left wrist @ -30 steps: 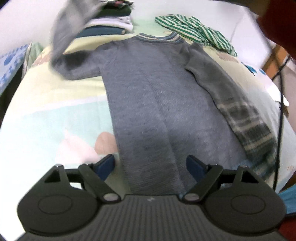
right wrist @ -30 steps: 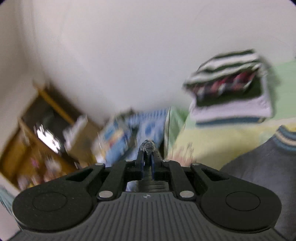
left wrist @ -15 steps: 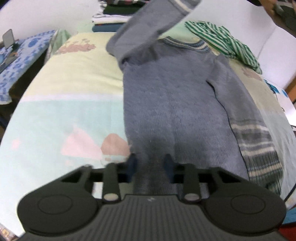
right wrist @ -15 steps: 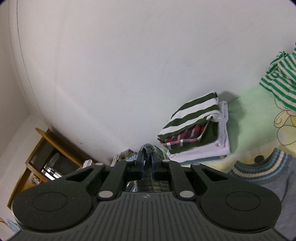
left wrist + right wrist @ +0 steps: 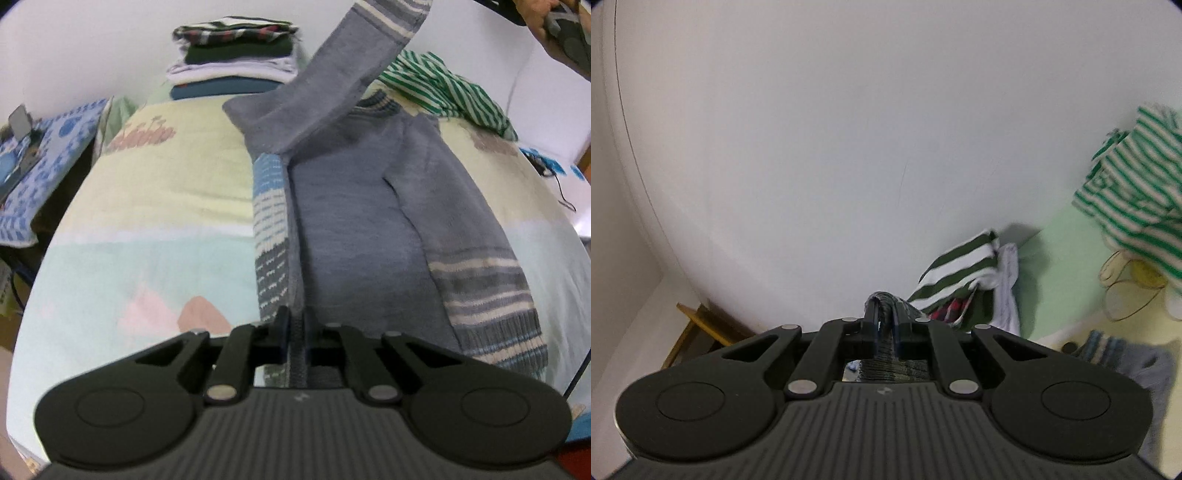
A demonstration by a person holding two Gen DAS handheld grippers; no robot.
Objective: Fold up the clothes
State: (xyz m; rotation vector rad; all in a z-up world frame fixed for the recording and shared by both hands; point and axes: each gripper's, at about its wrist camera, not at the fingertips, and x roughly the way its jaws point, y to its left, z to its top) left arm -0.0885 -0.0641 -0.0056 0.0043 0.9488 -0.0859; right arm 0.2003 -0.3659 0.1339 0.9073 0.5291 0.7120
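One grey sweater [image 5: 354,221] lies spread along a bed [image 5: 155,206] with a pastel cartoon sheet, filling the middle of the left wrist view from its striped collar at upper centre down to the hem at the bottom. The left tool [image 5: 294,325], at lower centre of that frame, is pinched tight on the sweater's near hem edge, and a fold of knit runs straight up from between its fingers, turning over a strip of the blue, cream and grey patterned side just to the left. One sleeve [image 5: 347,70] is lifted off the bed and rises to the top edge of the frame, its striped cuff uppermost; the other sleeve [image 5: 476,258] lies flat along the right side of the body, its striped cuff at lower right. In the right wrist view the right tool [image 5: 885,321] is narrowed onto a ribbed grey cuff (knit bulges out above its fingertips), with white wall behind. One stack of folded clothes [image 5: 232,55] sits at the head of the bed in the upper left, and one loose green-and-white striped shirt [image 5: 447,88] lies crumpled at upper right
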